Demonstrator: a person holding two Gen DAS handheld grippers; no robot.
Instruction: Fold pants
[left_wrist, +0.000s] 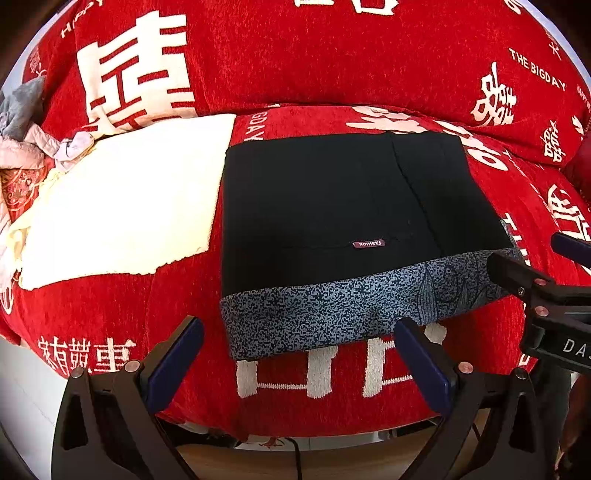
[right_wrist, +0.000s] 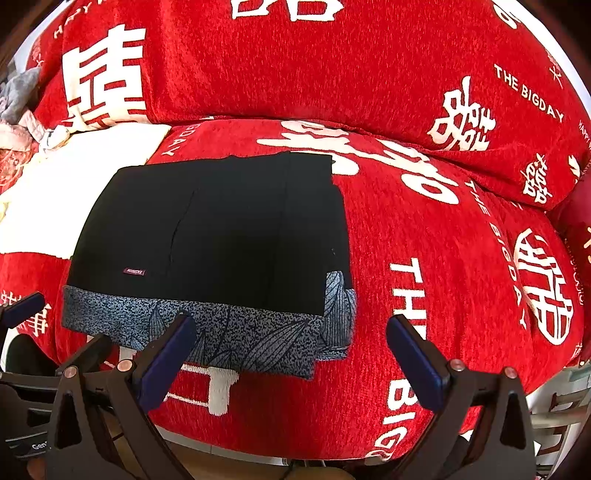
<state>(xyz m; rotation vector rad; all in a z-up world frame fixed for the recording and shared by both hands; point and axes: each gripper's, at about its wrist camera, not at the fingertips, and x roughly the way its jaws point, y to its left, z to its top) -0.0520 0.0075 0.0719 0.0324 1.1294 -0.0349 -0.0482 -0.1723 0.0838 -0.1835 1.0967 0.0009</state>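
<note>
The black pants (left_wrist: 332, 199) lie folded into a flat rectangle on the red sofa seat, with a blue-grey patterned band (left_wrist: 332, 306) along the near edge and a small "FASHION" label. My left gripper (left_wrist: 299, 328) stands open just in front of that band, holding nothing. In the right wrist view the same pants (right_wrist: 221, 229) lie left of centre, and my right gripper (right_wrist: 291, 325) is open over the band's near right corner, holding nothing. The right gripper (left_wrist: 532, 258) also shows at the right edge of the left wrist view.
A red cover with white characters (right_wrist: 443, 258) drapes the sofa seat and backrest. A cream cloth (left_wrist: 122, 206) lies left of the pants, with a heap of grey and pink clothes (left_wrist: 22, 122) beyond it. The seat's front edge (left_wrist: 295, 424) drops to the floor.
</note>
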